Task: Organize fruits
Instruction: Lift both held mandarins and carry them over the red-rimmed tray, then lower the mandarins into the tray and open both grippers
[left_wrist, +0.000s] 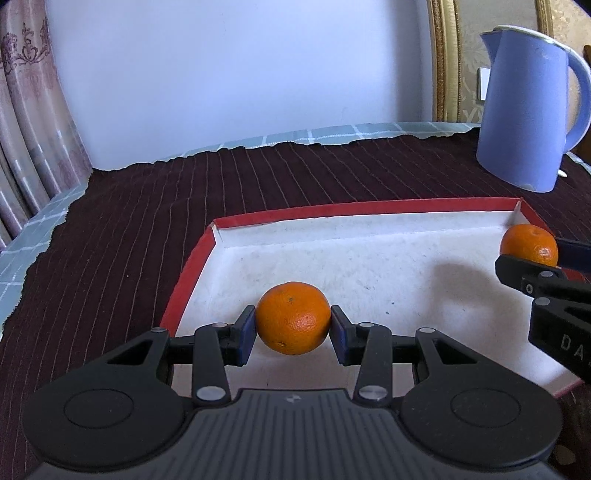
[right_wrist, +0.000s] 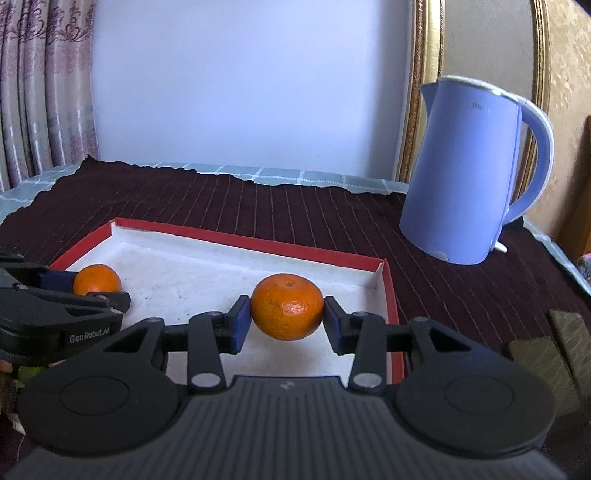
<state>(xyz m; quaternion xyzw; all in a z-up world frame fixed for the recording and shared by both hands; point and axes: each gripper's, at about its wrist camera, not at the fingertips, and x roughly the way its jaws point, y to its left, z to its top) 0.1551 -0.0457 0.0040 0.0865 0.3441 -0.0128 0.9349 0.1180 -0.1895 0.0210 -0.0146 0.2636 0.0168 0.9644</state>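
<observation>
My left gripper (left_wrist: 293, 328) is shut on an orange mandarin (left_wrist: 293, 317), held above the left part of a shallow red-rimmed tray with a white lining (left_wrist: 369, 208). My right gripper (right_wrist: 287, 317) is shut on a second mandarin (right_wrist: 286, 305), held over the tray's (right_wrist: 251, 240) right half. In the left wrist view the right gripper (left_wrist: 532, 258) and its mandarin (left_wrist: 528, 245) show at the right edge. The left gripper (right_wrist: 96, 286) with its mandarin (right_wrist: 96, 279) shows at the left of the right wrist view.
A tall blue electric kettle (right_wrist: 469, 170) stands behind the tray on the right, also at the top right (left_wrist: 528, 110) of the left wrist view. A dark striped cloth (left_wrist: 147, 206) covers the table. Olive-coloured blocks (right_wrist: 546, 354) lie at the right. Curtains (right_wrist: 44, 85) hang at the left.
</observation>
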